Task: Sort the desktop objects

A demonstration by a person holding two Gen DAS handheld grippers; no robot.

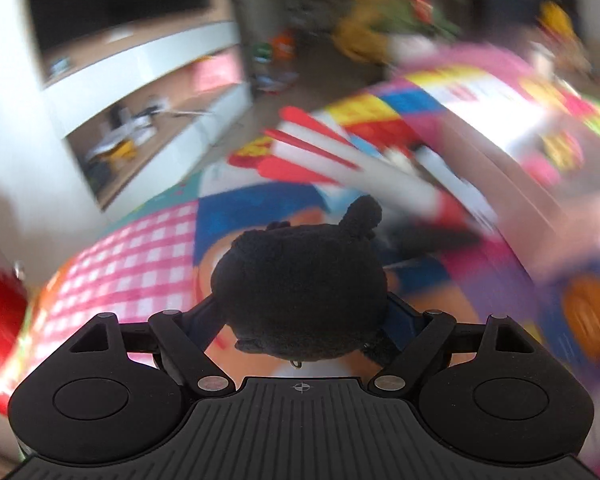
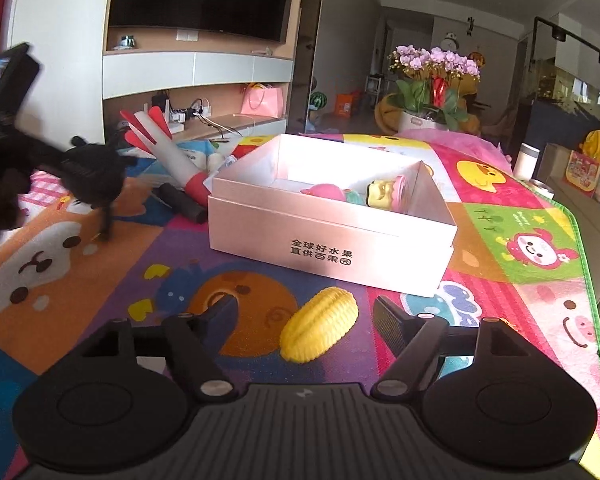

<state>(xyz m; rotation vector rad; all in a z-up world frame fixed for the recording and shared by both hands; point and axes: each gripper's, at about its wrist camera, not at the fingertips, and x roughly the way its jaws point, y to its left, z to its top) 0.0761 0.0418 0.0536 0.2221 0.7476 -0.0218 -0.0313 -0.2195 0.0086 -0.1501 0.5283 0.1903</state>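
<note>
My left gripper [image 1: 300, 312] fingers pinch black plush toy [image 1: 300, 284] above play mat [image 1: 140, 248]. My right gripper [image 2: 304, 320] fingers spread, yellow toy corn [image 2: 320, 328] lying loose between them on mat, just before open pink box [image 2: 332, 236].

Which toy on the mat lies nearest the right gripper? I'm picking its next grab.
The yellow corn toy, right between the right gripper fingers; the others lie farther back.
</note>
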